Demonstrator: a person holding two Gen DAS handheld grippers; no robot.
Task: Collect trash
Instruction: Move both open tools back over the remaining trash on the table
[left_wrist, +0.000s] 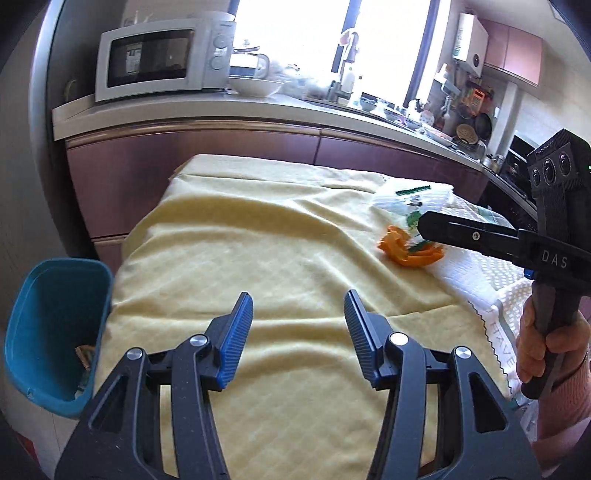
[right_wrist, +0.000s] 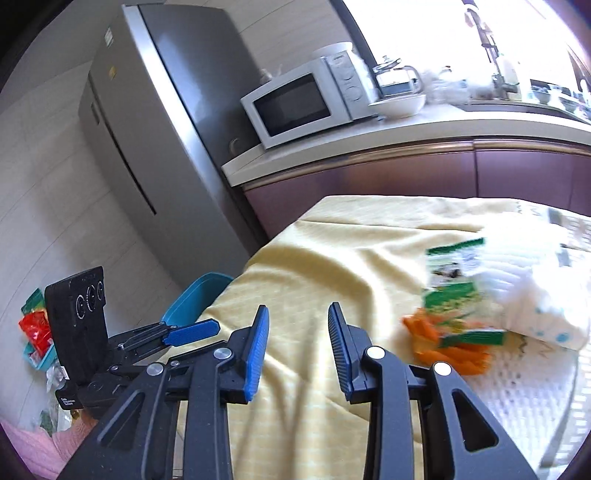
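Note:
An orange scrap (left_wrist: 410, 253) lies on the yellow tablecloth (left_wrist: 258, 240) at the far right, beside a clear wrapper with green print (left_wrist: 410, 199). My left gripper (left_wrist: 298, 321) hovers open over bare cloth with nothing between its blue pads. A teal bin (left_wrist: 55, 332) stands off the table's left edge with some scraps inside. My right gripper (right_wrist: 297, 332) is open too and holds nothing; the orange scrap (right_wrist: 443, 349) and green-printed wrapper (right_wrist: 458, 280) lie ahead to its right, slightly blurred. The right gripper (left_wrist: 424, 224) points at the wrapper. The left gripper (right_wrist: 207, 326) sits near the bin (right_wrist: 199, 299).
A white dotted bag (right_wrist: 546, 310) and a white knitted mat (left_wrist: 491, 280) cover the table's right side. Behind it runs a counter (left_wrist: 258, 107) with a microwave (left_wrist: 162, 59) and a bowl (left_wrist: 255, 86). A fridge (right_wrist: 147, 129) stands left. Red packets (right_wrist: 35, 328) lie on the floor.

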